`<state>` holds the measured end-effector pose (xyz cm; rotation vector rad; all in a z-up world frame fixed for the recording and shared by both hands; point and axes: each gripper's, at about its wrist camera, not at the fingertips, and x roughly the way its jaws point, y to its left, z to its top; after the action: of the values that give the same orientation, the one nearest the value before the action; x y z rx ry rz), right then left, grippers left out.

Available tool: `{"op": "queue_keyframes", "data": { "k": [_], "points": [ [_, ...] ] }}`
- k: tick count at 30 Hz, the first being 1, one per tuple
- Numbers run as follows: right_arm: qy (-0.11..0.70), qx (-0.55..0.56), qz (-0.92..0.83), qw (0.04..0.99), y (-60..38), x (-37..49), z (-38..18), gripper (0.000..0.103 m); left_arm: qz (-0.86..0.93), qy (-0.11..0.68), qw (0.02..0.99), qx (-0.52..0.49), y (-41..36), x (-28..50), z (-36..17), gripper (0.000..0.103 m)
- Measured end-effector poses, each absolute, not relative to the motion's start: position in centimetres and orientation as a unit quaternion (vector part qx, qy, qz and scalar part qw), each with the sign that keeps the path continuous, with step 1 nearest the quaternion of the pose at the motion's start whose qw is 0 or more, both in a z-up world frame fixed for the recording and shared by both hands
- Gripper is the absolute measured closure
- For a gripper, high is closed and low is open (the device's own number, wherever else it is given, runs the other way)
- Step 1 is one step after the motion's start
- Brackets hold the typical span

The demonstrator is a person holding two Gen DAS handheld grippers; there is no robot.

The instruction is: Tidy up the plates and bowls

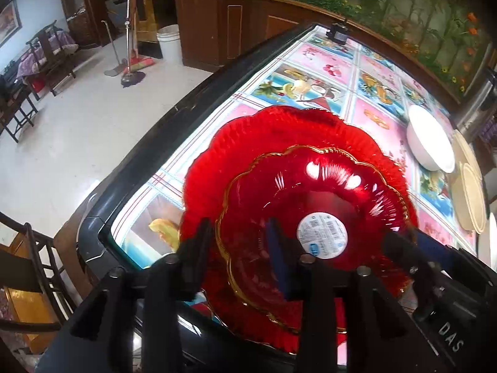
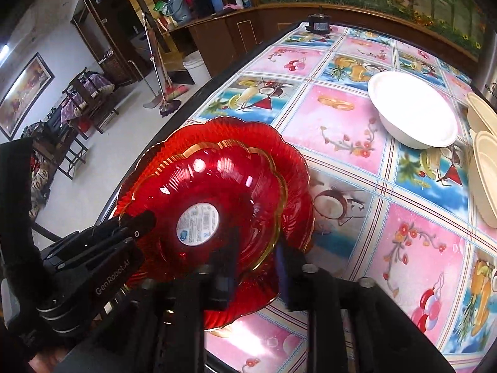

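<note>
A red glass bowl with a gold rim and a round white label sits inside a larger red scalloped plate near the table's left edge. My left gripper straddles the bowl's near-left rim, one finger outside and one inside, with a gap showing. My right gripper straddles the bowl's near-right rim the same way. It shows in the left wrist view, and the left gripper shows in the right wrist view. A white bowl stands farther back.
Cream plates lie at the table's right side. The table has a fruit-patterned cloth and a dark edge. A small black device sits at the far end. Chairs, a mop and a white bucket stand on the floor left.
</note>
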<state>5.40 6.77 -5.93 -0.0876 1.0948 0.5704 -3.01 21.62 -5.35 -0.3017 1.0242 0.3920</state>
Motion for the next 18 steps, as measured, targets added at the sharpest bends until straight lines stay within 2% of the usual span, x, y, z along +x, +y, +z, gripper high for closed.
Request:
{"op": "queue_keyframes", "data": {
  "k": [2,3,5,7,11,13,15,18],
  "points": [
    [0.512,-0.041,0.270,0.814,6.7,5.4,-5.8,0.056,0.185,0.482,0.844,-0.146,21.5,-3.1,-5.0,0.046],
    [0.512,-0.044,0.273,0.813,6.8,5.2,-5.7,0.054,0.183,0.478,0.846,-0.150,21.5,-3.3,-4.7,0.044],
    [0.507,-0.044,0.275,0.816,6.8,5.0,-5.4,0.042,0.184,0.470,0.851,-0.147,21.4,-3.6,-4.1,0.042],
    [0.500,-0.045,0.274,0.820,6.5,4.8,-4.9,0.037,0.189,0.463,0.853,-0.149,21.5,-4.0,-3.6,0.041],
    [0.492,-0.029,0.272,0.827,5.2,4.8,-4.0,0.035,0.196,0.445,0.860,-0.155,21.7,-4.4,-2.4,0.040],
    [0.484,-0.010,0.274,0.831,4.0,4.8,-3.3,0.035,0.198,0.432,0.866,-0.157,21.4,-4.3,-1.5,0.036],
    [0.476,0.015,0.278,0.834,2.7,4.9,-2.7,0.031,0.191,0.418,0.874,-0.159,20.9,-3.9,-0.5,0.025],
    [0.461,0.067,0.280,0.840,-0.1,5.4,-1.6,0.024,0.168,0.404,0.885,-0.160,19.5,-2.2,1.2,0.025]
  ]
}}
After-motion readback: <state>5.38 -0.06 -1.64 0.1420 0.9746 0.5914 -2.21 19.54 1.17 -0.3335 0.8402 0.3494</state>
